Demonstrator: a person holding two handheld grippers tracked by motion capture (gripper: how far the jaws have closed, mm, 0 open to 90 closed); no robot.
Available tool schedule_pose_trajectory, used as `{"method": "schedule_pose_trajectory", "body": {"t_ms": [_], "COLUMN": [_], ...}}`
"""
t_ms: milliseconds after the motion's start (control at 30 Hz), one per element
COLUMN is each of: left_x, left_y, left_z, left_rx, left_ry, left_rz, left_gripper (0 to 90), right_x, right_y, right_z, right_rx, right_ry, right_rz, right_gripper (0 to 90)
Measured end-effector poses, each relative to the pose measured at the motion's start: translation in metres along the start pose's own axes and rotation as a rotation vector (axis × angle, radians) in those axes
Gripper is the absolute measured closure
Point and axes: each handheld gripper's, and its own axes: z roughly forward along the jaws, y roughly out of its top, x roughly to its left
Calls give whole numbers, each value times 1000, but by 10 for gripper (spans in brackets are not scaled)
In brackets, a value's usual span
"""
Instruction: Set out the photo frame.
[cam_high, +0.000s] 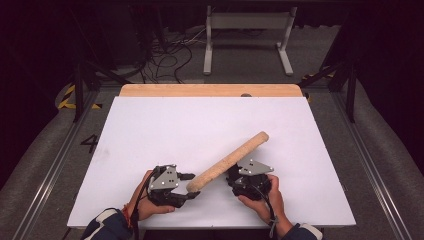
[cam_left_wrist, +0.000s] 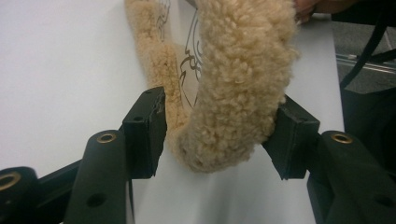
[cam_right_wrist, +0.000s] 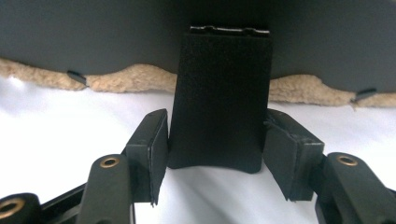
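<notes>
Nearest to us in the high view, two hands came in from the bottom edge, each with a claw. The left claw (cam_high: 194, 186) lay on the white counter (cam_high: 150, 130) and pointed to the right, at the near end of the fleece roll (cam_high: 227, 161). In the left gripper view this roll end (cam_left_wrist: 238, 88) stood between the two jaws, which were about half open. The right pad (cam_left_wrist: 292, 135) touched the fleece, and the left pad (cam_left_wrist: 149, 126) was just beside it, so we could not tell if the left claw really gripped the roll.

A little farther and to the right, the right claw (cam_high: 235, 172) sat under the middle of the roll. In the right gripper view its jaws stood partly open around a black tab (cam_right_wrist: 219, 107), close on both sides. We could not tell if they pressed it. Behind the tab we saw a dark grey surface (cam_right_wrist: 93, 32) with a fleece edge (cam_right_wrist: 130, 79).

The roll lay diagonally, and its far end pointed up and to the right over the middle of the counter. Beyond that, the wooden edge (cam_high: 210, 90) closed the counter, and a white frame (cam_high: 247, 30) stood on the floor behind.
</notes>
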Motion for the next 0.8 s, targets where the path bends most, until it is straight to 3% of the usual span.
{"method": "schedule_pose_trajectory", "body": {"t_ms": [233,467,567,667,733,800], "left_x": [-7,-17,-16,-17,-18,-19], "left_y": [4,9,9,9,11,14], "left_z": [2,8,6,2,-3,-9], "left_rx": [-34,-9,-12,-30,-22,-50], "left_ry": [-30,-30,-32,-36,-36,-43], "left_rz": [0,37,31,16,46,45], "left_gripper": [435,445,434,433,434,439], "right_x": [-8,-14,-16,-23,-29,-36], "right_y": [-1,-3,-3,-4,-3,0], "right_z": [-4,-8,-18,-32,-43,-58], "right_rx": [23,35,20,-14,-34,-69], "right_ry": [23,24,32,35,34,16], "right_rz": [9,-8,4,34,55,61], "right_gripper": [409,338,267,283,307,312]}}
